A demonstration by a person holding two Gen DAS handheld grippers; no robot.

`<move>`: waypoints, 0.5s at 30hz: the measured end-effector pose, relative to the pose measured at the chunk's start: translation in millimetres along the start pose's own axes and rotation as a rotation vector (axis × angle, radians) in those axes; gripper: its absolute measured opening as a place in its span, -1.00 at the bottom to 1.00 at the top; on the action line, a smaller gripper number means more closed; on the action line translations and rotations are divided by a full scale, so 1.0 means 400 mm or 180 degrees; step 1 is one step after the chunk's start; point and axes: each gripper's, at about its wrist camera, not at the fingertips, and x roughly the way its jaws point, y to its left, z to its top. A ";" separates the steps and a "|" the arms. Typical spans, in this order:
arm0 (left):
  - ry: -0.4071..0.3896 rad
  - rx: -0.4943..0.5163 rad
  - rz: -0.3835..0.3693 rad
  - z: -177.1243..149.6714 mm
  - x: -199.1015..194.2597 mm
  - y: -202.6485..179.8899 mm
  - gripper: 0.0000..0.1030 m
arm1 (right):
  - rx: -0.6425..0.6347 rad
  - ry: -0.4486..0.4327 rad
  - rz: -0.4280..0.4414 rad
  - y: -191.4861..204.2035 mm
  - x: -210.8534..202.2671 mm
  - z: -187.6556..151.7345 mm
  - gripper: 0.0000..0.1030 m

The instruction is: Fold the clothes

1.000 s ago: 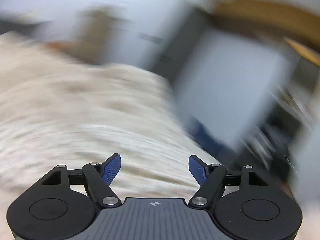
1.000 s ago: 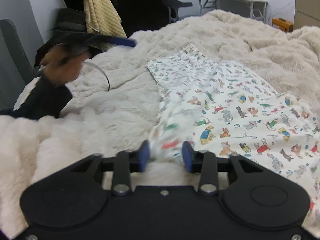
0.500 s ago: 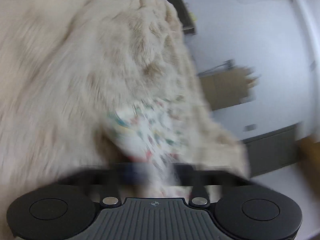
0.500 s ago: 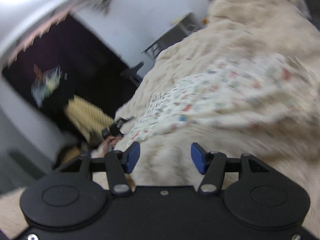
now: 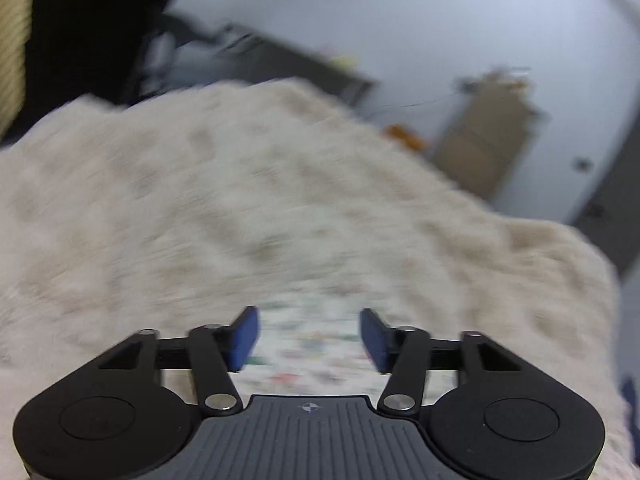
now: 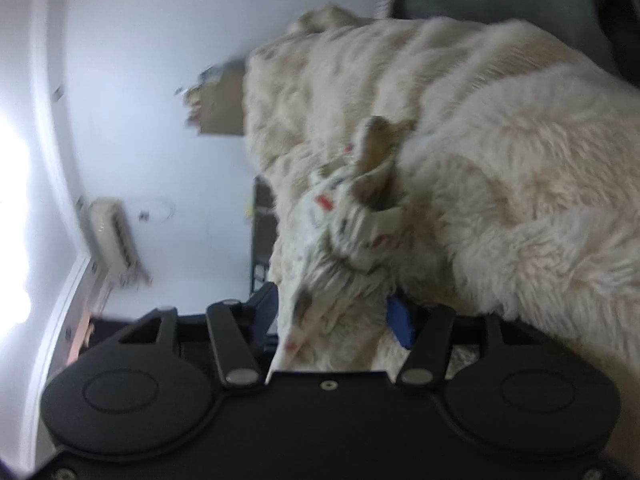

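The white garment with a small coloured cartoon print (image 5: pixel 310 340) lies on the fluffy cream blanket (image 5: pixel 200 208). In the left wrist view my left gripper (image 5: pixel 308 334) is open just above the garment, its blue pads apart; the picture is motion-blurred. In the right wrist view, which is rolled sideways, the garment (image 6: pixel 344 216) is bunched and runs down between the blue pads of my right gripper (image 6: pixel 334 316). The jaws stand wide apart with cloth and blanket pile between them; the left pad is partly hidden.
The cream blanket (image 6: pixel 500 168) covers the bed. White walls, a grey desk (image 5: pixel 280 60), a cardboard box (image 5: pixel 480 140) and an orange item (image 5: pixel 404 136) stand beyond the bed. A wall air-conditioner (image 6: pixel 114 236) shows in the right wrist view.
Both grippers have swung fast. The left one was closed on the garment half a second ago and has opened over it. The right one has rolled sideways and moved onto a bunched part of the garment.
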 end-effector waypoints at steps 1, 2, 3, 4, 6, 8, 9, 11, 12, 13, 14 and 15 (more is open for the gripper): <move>-0.0026 0.0122 -0.0113 -0.004 -0.023 -0.043 0.24 | 0.0068 -0.0076 0.0001 -0.004 0.005 -0.001 0.10; -0.0033 0.0272 -0.0265 -0.011 -0.048 -0.094 0.25 | 0.0035 -0.0155 -0.0019 0.003 0.002 -0.002 0.09; -0.0037 0.0461 -0.0463 -0.020 -0.080 -0.156 0.31 | -0.0015 -0.0235 -0.0042 0.013 -0.003 -0.003 0.08; -0.0045 0.0628 -0.0669 -0.034 -0.118 -0.220 0.37 | -0.0065 -0.0316 -0.0064 0.023 -0.009 -0.004 0.01; -0.0038 0.0808 -0.0933 -0.058 -0.149 -0.294 0.41 | -0.0164 -0.0476 -0.0110 0.043 -0.019 -0.006 -0.03; -0.0012 0.0979 -0.1228 -0.095 -0.169 -0.375 0.44 | -0.0264 -0.0636 -0.0156 0.062 -0.029 -0.008 -0.05; 0.0024 0.1057 -0.1393 -0.124 -0.181 -0.426 0.44 | -0.0314 -0.0716 -0.0178 0.072 -0.035 -0.009 -0.05; 0.0164 0.1126 -0.1725 -0.190 -0.183 -0.503 0.44 | -0.0355 -0.0704 -0.0243 0.076 -0.030 0.000 -0.02; 0.0206 0.1140 -0.1812 -0.209 -0.177 -0.521 0.44 | -0.0373 -0.0691 -0.0277 0.077 -0.026 0.006 -0.01; 0.0241 0.1159 -0.1875 -0.229 -0.175 -0.538 0.44 | -0.0362 -0.0678 -0.0317 0.076 -0.025 0.004 -0.01; 0.0276 0.1163 -0.1920 -0.255 -0.170 -0.556 0.44 | -0.0360 -0.0658 -0.0352 0.071 -0.026 -0.005 -0.01; 0.0305 0.1155 -0.1945 -0.284 -0.163 -0.572 0.44 | -0.0360 -0.0637 -0.0386 0.066 -0.029 -0.016 -0.01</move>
